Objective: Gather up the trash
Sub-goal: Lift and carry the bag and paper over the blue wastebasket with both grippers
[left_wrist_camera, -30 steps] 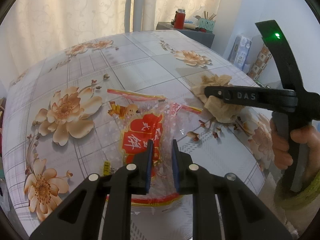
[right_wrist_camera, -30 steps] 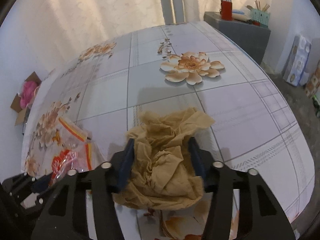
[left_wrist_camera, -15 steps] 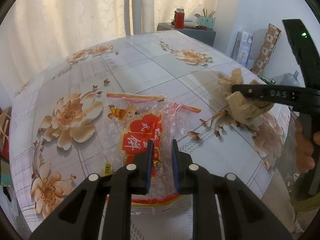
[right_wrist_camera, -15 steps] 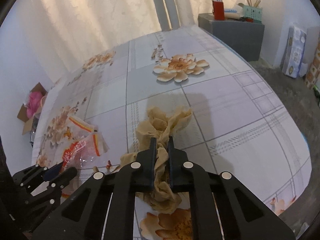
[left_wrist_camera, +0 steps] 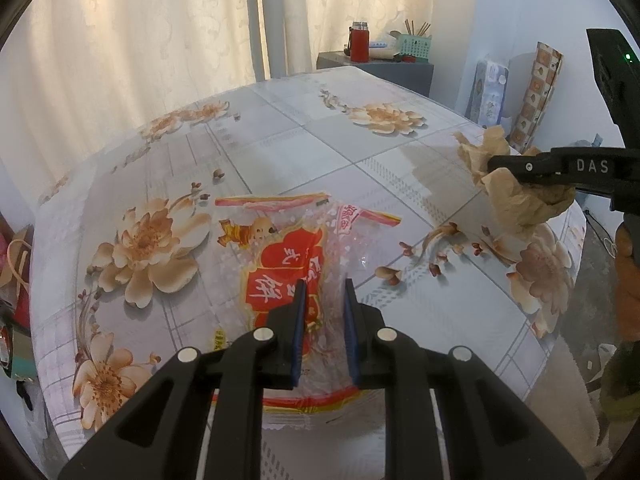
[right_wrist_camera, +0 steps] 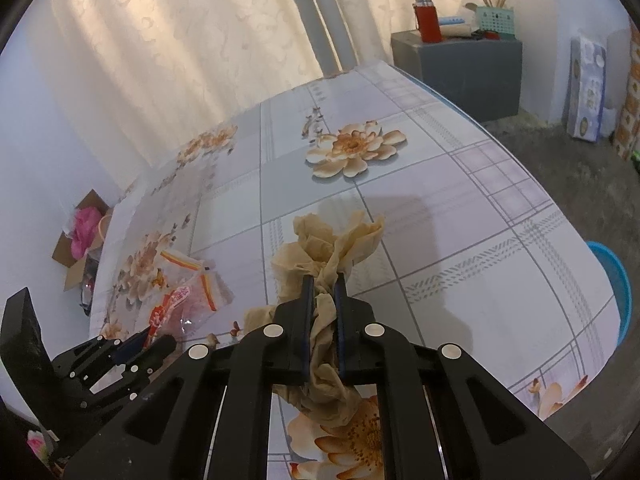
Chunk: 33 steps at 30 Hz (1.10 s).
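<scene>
Gripping crumpled brown paper [right_wrist_camera: 320, 264] in right tongs [right_wrist_camera: 323, 286], left tongs [left_wrist_camera: 325, 292] pinching clear wrapper [left_wrist_camera: 288, 264], floral tablecloth [right_wrist_camera: 460, 208], cream curtains [right_wrist_camera: 180, 40]

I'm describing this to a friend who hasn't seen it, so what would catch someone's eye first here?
Probably the crumpled brown paper, pinched in the right claw and lifted above the flowered tablecloth. Next comes the clear snack bag with red print, lying flat on the table with the left claw closed on its near end.
</scene>
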Available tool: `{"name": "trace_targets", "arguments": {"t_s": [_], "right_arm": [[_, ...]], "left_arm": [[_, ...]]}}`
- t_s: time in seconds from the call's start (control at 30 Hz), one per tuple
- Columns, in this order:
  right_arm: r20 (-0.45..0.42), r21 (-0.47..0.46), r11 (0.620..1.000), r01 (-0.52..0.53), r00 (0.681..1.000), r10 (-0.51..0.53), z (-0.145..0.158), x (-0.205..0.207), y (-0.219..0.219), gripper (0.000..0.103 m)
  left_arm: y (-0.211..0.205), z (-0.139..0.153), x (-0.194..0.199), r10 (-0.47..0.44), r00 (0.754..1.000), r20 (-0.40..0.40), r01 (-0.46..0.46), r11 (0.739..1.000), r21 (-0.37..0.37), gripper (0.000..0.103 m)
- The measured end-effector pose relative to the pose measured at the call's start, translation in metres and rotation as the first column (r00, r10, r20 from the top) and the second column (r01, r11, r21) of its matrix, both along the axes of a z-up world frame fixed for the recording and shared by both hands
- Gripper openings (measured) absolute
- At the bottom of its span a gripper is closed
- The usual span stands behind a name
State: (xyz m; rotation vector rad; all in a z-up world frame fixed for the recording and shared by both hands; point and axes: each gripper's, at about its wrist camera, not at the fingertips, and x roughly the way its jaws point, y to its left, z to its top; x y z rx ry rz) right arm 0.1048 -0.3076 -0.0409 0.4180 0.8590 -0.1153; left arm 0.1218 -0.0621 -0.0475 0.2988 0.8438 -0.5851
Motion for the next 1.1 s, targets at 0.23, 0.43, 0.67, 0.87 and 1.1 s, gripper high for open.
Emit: {"name": "trace_targets", "arguments": {"t_s": [0.23,0.43,0.67,0.87,1.1], "right_arm": [[0.013,0.009,1.0,0.002,1.0,-0.002,0.006,-0.003,-0.001,0.008],[0.032,0.012,1.0,0.004,0.999,-0.004,0.014,-0.009,-0.001,0.008],[0.065,0.016,1.0,0.01,0.998,-0.011,0.026,-0.024,-0.004,0.008],[0.095,0.024,0.999,0.026,0.995,-0.028,0.037,-0.04,-0.007,0.008],[0.128,0.033,0.998,0.057,0.99,-0.061,0.046,-0.066,-0.015,0.008]], "left_arm": [[0.0,0.006,-0.004,0.002,1.0,0.023,-0.002,1.0,0.003,0.015],[0.001,0.014,-0.008,0.004,0.999,0.048,-0.004,1.0,0.005,0.015],[-0.002,0.03,-0.021,-0.007,0.995,0.096,0.007,1.0,-0.001,0.015],[-0.007,0.047,-0.036,-0.031,0.99,0.136,0.033,0.999,-0.012,0.014],[-0.017,0.064,-0.055,-0.067,0.982,0.175,0.071,0.997,-0.019,0.014]]}}
